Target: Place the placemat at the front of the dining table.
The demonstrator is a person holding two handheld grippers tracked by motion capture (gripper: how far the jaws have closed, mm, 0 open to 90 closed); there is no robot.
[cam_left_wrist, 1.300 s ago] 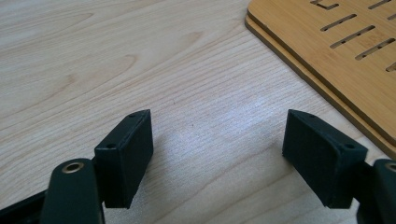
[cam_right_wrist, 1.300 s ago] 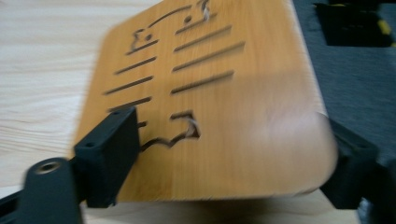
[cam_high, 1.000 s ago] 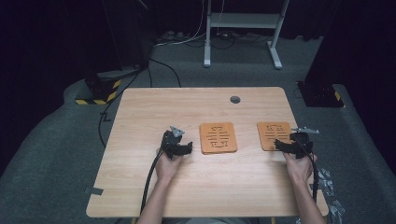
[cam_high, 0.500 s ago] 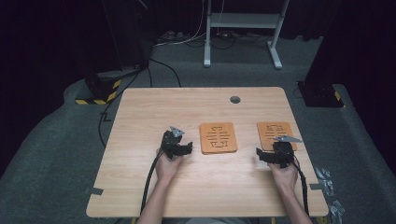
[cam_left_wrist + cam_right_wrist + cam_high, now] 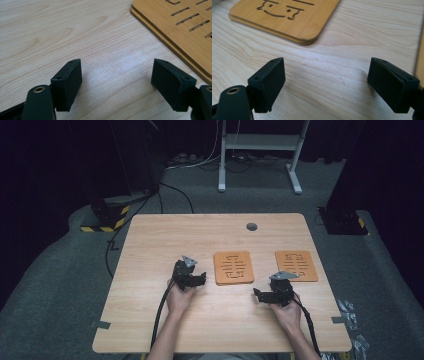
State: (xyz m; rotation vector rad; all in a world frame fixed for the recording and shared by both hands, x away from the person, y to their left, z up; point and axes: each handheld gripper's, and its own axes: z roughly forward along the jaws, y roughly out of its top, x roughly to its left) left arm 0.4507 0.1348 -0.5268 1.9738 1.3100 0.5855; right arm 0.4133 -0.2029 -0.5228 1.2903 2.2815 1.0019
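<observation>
Left gripper [image 5: 200, 281]: low over the table, just left of the middle board; jaws stand wide apart with bare wood between them, nothing held.
Right gripper [image 5: 260, 295]: low over the table, below the gap between the two boards; jaws spread wide, only table grain between them.
Middle board [image 5: 233, 267]: flat, orange-brown, with cut slots, at the table's centre; in the left gripper view its edge [image 5: 175, 27] looks layered, like two thin sheets stacked.
Right board [image 5: 296, 265]: same kind, flat, well apart from the middle one, toward the table's right side.
Table [image 5: 210, 240]: light wood, with a small round grey cap [image 5: 251, 226] near the far edge.
In the way: nothing lies between either gripper and the boards; a black cable [image 5: 162, 307] trails from the left gripper along the forearm.
Around: grey carpet, a white metal stand [image 5: 260, 142] beyond the table, a yellow-and-black striped base [image 5: 107, 222] at far left.
</observation>
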